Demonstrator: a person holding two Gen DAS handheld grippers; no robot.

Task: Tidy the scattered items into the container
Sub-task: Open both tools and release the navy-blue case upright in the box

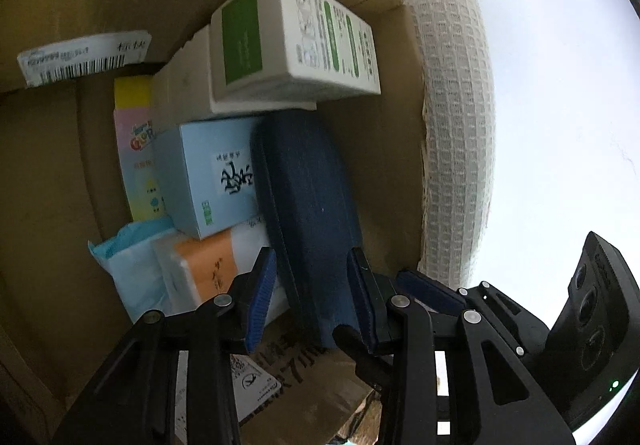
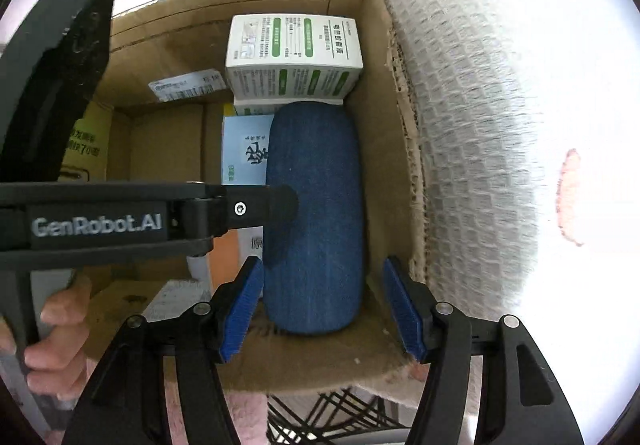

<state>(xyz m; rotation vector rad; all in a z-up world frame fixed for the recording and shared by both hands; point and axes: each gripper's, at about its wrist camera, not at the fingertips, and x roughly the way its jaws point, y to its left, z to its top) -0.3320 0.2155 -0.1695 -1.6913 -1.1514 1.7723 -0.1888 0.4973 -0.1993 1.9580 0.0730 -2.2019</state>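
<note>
While the left gripper (image 1: 312, 297) pinches the blue case (image 1: 308, 213) inside the cardboard box (image 1: 384, 149), the right gripper (image 2: 320, 309) hovers half-open around it, empty; best release only once it settles against the box wall.

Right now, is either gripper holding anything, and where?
Left gripper appears to clamp the blue case across its near end; right gripper straddles it, open.
</note>
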